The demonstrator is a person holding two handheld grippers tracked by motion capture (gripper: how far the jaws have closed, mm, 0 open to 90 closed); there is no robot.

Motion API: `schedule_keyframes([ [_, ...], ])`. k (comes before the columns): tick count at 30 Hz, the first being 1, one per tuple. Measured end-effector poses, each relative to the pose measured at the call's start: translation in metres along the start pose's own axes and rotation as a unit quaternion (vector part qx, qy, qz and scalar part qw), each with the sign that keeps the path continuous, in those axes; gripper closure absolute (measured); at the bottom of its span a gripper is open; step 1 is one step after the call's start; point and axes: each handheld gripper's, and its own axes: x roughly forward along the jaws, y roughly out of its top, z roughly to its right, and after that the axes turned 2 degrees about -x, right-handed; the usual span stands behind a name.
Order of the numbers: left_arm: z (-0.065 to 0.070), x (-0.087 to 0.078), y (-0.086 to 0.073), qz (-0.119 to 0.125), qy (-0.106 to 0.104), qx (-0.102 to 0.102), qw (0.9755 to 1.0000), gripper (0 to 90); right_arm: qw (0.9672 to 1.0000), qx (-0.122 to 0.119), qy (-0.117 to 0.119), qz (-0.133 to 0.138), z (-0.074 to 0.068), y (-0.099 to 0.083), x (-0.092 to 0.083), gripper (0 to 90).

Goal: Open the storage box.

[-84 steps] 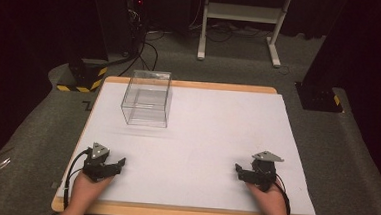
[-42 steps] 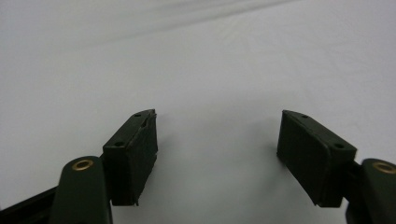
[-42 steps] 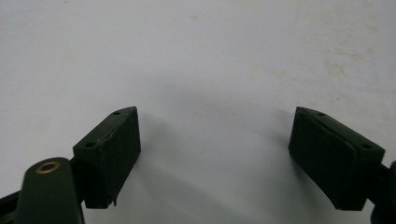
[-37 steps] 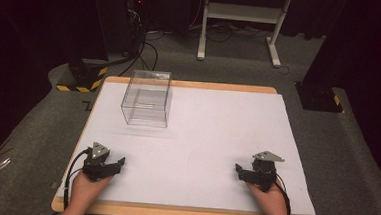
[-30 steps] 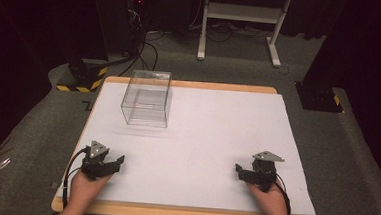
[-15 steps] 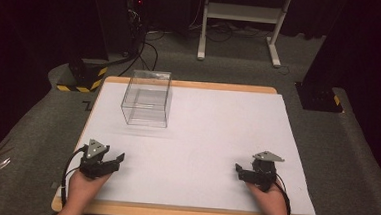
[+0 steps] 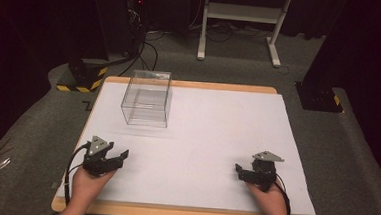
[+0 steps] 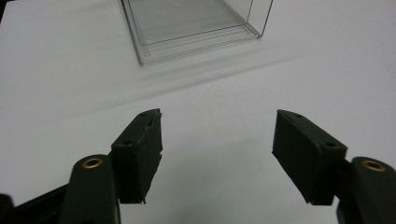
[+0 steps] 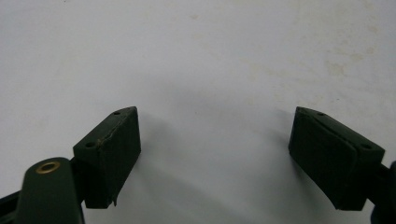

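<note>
A clear plastic box (image 7: 147, 99) stands empty on the white table top (image 7: 217, 129) at the back left. In the left gripper view the box (image 8: 191, 23) lies ahead of the jaws, well apart from them. My left gripper (image 7: 121, 157) rests near the front left edge, held by a hand. It is open, its jaws have just been opening, and only bare table lies between them (image 8: 217, 128). My right gripper (image 7: 238, 170) sits at the front right, also hand-held. It is open (image 9: 215, 123) over the bare, faintly stained white surface.
The table's wooden rim (image 7: 172, 214) runs along the front. Beyond the table are grey carpet, a white desk frame (image 7: 241, 20), cables (image 7: 147, 45) and a black post with a yellow-black base (image 7: 82, 78). Another dark base (image 7: 319, 95) stands at the right.
The left gripper has edged slightly away from the person. The right gripper and the box have kept still.
</note>
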Motion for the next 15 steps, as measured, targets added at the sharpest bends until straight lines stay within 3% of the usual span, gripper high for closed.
schedule_keyframes([
  [6, 0.005, 0.009, 0.010, -0.001, 0.004, 0.000, 1.0000, 30.1, 1.0000, 0.002, 0.002, 0.000, 0.000, 0.000, 0.000, 16.5],
  [8, 0.004, 0.018, 0.015, -0.002, 0.004, -0.015, 0.9999, 28.9, 1.0000, 0.002, 0.004, 0.001, 0.001, 0.000, 0.000, 16.5],
  [15, 0.005, 0.033, 0.025, -0.008, 0.021, -0.017, 0.9996, 24.0, 1.0000, 0.005, 0.007, 0.002, 0.001, 0.000, 0.000, 16.3],
])
